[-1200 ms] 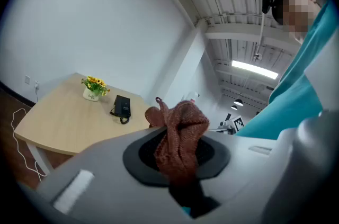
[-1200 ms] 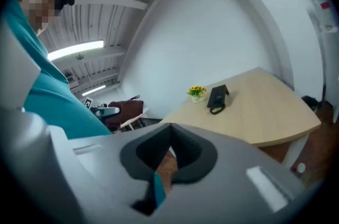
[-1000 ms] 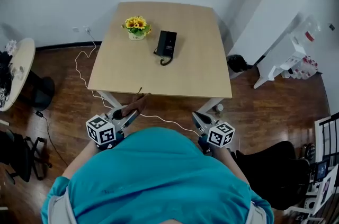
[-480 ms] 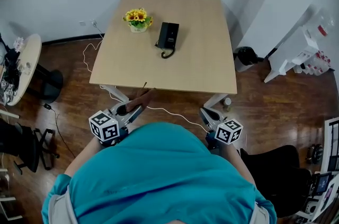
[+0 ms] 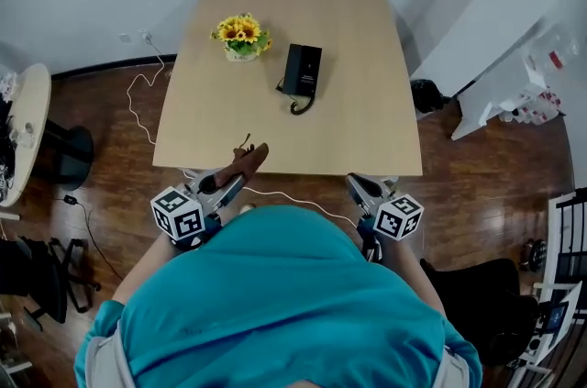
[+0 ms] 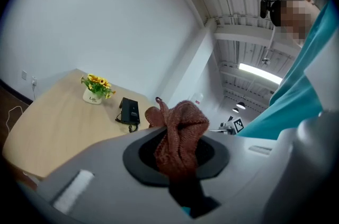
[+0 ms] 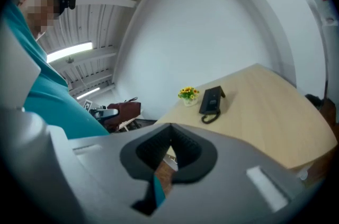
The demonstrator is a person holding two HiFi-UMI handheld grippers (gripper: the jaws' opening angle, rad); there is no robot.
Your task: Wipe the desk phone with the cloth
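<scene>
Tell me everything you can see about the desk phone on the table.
The desk phone is black, flat and rectangular, plastic by its look. A black curled cord loops from its near end. It lies flat on the light wooden table, in the far half, right of a pot of yellow flowers and apart from it. Only the table touches it; the cloth in the left gripper has not reached it.

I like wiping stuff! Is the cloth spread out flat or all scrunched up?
Scrunched up. The cloth bulges in crumpled folds out of the left hand-held gripper, whose jaws pinch it.
</scene>
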